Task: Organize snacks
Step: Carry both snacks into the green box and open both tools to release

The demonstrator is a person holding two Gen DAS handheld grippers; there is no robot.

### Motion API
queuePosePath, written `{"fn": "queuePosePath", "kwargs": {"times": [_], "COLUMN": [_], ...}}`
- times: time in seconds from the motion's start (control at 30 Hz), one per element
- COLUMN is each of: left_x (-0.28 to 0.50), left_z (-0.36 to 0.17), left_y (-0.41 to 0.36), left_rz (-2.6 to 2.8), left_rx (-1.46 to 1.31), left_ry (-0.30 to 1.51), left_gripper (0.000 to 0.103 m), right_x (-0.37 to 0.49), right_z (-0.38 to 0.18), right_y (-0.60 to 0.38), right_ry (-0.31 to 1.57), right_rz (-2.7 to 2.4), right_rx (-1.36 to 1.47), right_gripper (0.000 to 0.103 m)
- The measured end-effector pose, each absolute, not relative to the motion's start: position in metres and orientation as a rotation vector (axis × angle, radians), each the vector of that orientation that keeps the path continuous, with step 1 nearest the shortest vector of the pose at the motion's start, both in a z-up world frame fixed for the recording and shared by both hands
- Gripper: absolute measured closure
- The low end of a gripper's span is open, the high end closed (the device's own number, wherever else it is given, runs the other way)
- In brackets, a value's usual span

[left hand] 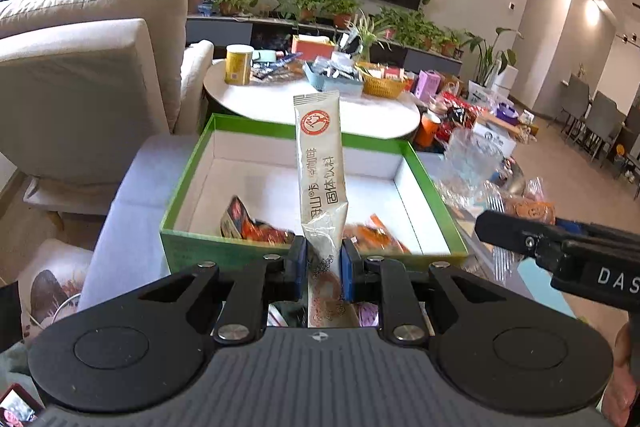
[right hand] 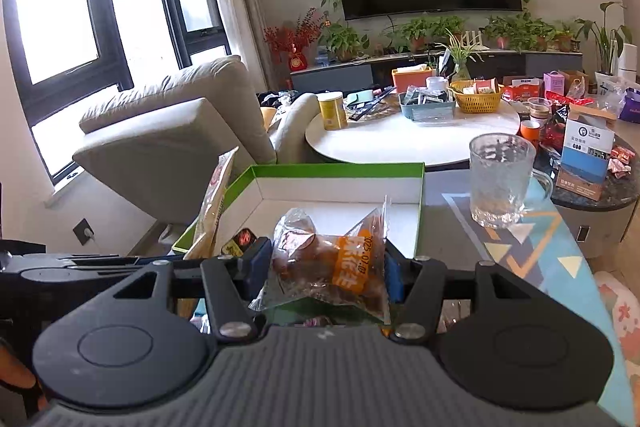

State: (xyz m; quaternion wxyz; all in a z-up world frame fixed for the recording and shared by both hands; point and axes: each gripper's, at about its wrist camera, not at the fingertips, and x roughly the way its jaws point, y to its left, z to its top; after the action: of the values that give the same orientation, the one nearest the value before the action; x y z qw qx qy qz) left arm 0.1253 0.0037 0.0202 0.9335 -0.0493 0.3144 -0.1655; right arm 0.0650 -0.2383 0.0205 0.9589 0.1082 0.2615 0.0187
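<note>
Tall beige drink-mix sachet (left hand: 320, 163) stands at frame centre, clamped by the left tool (left hand: 324, 263) before the green-walled cardboard box (left hand: 224, 251). The right tool (right hand: 326, 267) is clamped on a clear plastic-wrapped brown snack (right hand: 320, 263), lower centre.

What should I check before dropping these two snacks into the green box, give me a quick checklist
1. Left gripper holds the stick sachet: ok, blue fingers press its lower part and it stands upright.
2. Right gripper holds the clear pastry packet: ok, pinched from both sides.
3. Green box is open: ok, no lid on it.
4. Free room inside: ok, a few orange packets lie along the near wall, the white floor behind is bare.
5. Glass mug out of the way: ok, it stands on the mat to the right of the box.
6. Grippers already above the box: cannot tell.
</note>
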Motion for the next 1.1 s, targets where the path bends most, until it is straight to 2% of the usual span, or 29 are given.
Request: {"fn": "queuePosePath", "kwargs": {"times": [0.53, 1.1], "left_x": [0.185, 0.233], "left_z": [0.038, -0.023], "left_y": [0.017, 0.016], "left_rz": [-0.303, -0.225], "left_rx": [-0.15, -0.157], "left_ry": [0.57, 0.68], "left_gripper": [0.087, 0.087], "right_x": [0.112, 0.162], "right_z": [0.022, -0.019], "right_y": [-0.232, -0.23], "right_ry": [0.547, 0.692], "right_rz": [0.045, 0.02], "right_rx": [0.251, 0.277], "right_gripper": [0.049, 0.049]}}
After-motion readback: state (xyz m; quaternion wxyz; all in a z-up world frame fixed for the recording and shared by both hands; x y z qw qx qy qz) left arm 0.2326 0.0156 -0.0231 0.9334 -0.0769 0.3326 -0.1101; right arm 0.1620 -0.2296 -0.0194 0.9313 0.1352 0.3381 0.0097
